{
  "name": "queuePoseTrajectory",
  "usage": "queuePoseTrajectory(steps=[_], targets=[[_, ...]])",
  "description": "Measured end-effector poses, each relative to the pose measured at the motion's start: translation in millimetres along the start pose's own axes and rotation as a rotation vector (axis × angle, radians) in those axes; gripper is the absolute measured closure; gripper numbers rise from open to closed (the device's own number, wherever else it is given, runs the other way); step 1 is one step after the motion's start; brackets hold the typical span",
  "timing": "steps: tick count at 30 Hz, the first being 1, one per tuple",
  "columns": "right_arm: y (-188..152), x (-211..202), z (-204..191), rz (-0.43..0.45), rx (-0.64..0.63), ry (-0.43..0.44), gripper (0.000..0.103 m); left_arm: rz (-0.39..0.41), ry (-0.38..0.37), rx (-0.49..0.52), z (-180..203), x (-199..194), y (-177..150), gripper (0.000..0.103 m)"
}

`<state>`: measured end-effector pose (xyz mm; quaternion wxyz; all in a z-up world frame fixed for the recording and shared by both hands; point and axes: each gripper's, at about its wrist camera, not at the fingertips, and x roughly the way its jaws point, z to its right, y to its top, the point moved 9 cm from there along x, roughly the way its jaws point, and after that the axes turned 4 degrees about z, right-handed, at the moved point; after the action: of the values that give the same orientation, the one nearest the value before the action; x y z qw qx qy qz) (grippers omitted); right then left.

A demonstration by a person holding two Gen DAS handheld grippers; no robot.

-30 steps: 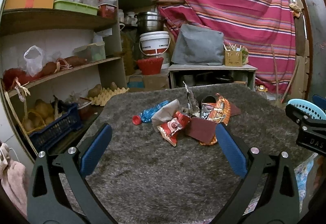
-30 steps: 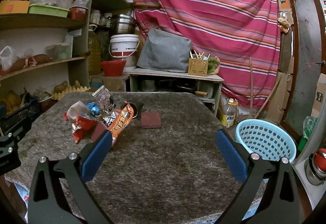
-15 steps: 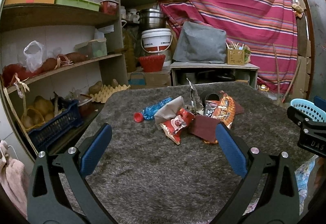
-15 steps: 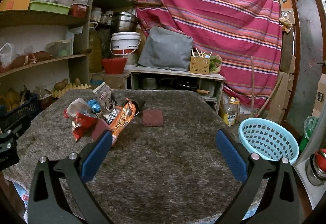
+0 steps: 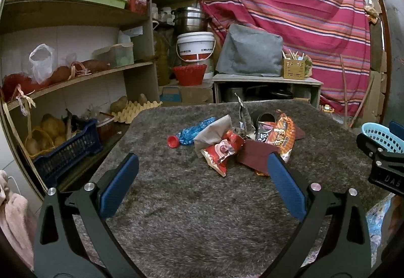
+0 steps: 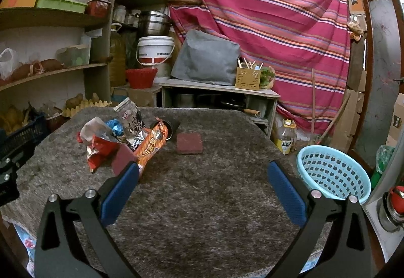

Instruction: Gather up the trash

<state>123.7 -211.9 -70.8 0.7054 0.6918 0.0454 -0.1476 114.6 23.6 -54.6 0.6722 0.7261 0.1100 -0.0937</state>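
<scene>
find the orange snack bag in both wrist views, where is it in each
Left wrist: the orange snack bag lies right of centre, at the right end of the trash pile.
Right wrist: the same bag lies left of centre, just past the left fingertip.
Shared landmark: the white bucket behind the table.

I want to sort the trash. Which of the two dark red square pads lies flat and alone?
The dark red pad right of the pile lies flat, alone on the carpet. The other pad leans tilted against the orange snack bag.

We hold both tongs wide apart and empty above the near edge of the tabletop (image 5: 202, 227): left tongs (image 5: 202, 187) toward the left side, right tongs (image 6: 202, 187) toward the right, level, pointing forward.
</scene>
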Motion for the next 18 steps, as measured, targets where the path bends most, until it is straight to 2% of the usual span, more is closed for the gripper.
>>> queuePoseTrajectory(steps=[18], targets=[[0.8, -0.4, -0.7, 0.001, -0.001, -0.002, 0.004, 0.003, 0.004, -0.003, -8.0, 1.1, -1.3, 0.005]])
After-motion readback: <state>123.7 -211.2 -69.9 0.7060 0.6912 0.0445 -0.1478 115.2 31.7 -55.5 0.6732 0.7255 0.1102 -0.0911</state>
